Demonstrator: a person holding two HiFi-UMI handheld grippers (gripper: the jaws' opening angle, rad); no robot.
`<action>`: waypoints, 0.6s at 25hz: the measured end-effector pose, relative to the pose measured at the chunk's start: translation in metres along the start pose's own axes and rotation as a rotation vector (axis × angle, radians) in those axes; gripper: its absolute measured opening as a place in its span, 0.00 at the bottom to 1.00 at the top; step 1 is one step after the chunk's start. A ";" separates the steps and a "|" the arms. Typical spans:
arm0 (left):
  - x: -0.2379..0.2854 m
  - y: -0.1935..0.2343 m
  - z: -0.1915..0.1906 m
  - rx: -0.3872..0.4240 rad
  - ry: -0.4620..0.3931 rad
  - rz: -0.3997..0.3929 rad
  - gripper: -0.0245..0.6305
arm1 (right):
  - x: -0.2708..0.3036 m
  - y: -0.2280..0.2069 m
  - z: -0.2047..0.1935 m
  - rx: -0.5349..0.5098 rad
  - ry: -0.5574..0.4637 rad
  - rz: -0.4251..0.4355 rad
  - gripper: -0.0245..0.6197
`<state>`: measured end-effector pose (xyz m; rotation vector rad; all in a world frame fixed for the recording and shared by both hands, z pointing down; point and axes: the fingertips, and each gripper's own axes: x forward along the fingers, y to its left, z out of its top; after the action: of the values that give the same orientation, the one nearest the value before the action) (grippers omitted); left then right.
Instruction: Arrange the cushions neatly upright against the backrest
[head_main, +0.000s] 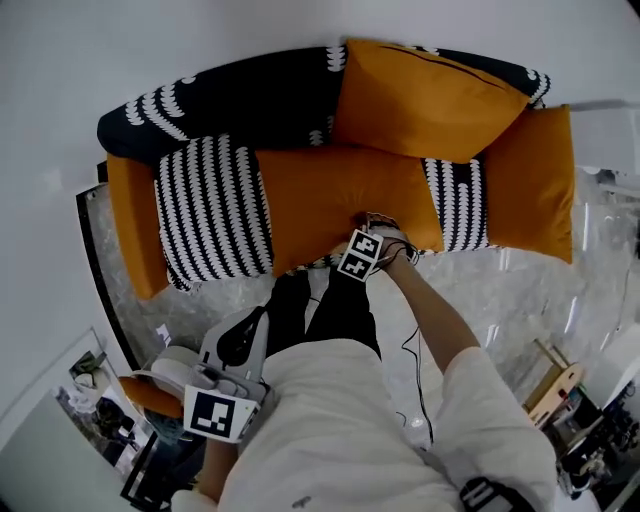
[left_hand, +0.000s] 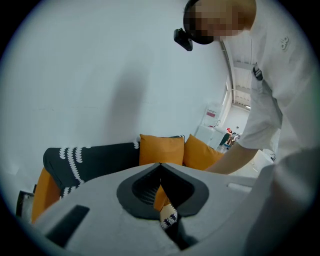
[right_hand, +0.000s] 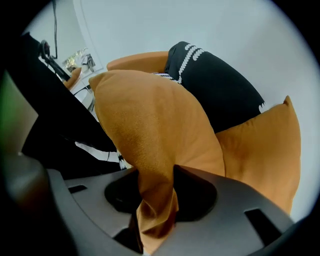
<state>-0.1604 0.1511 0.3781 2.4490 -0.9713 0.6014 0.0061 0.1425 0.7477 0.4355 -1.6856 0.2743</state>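
So the right gripper (right_hand: 156, 197) is clamped on the near edge of the orange cushion (head_main: 340, 195). You can see the fabric bunched up tight between its jaws in the right gripper view. That cushion sits in the middle of the head view, lying mostly flat across the seat, with its pinched edge at the bottom centre near the person's knees.

The left gripper (left_hand: 160, 170) is down in the lower left of the head view, well away from the sofa. Its jaws look closed together with nothing in them.

Looks to me like this is the "grab and stand it up" step for the middle cushion. A second orange cushion (head_main: 425, 95) is already leaning on the black patterned backrest (head_main: 230, 95) in the upper right, a bit crooked. The striped cushion (head_main: 213, 210) is left of centre, and I think it's flat too.

The next move probably calls for swinging the held edge up and toward the top of the frame, so the cushion tips onto its far edge against the backrest. A one-corner pinch will likely let it flop or twist, so the free gripper may need to come in and steady the other side.
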 end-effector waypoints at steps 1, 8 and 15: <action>0.002 -0.003 0.004 0.000 -0.008 0.004 0.06 | -0.010 -0.003 0.001 0.006 -0.009 0.018 0.27; 0.022 -0.015 0.039 -0.020 -0.100 0.061 0.06 | -0.066 -0.034 0.003 0.068 -0.109 0.099 0.18; 0.032 -0.025 0.055 -0.049 -0.143 0.120 0.06 | -0.112 -0.046 0.029 0.212 -0.253 0.234 0.13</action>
<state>-0.1082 0.1215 0.3451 2.4305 -1.1815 0.4408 0.0136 0.1033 0.6296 0.4431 -1.9670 0.5944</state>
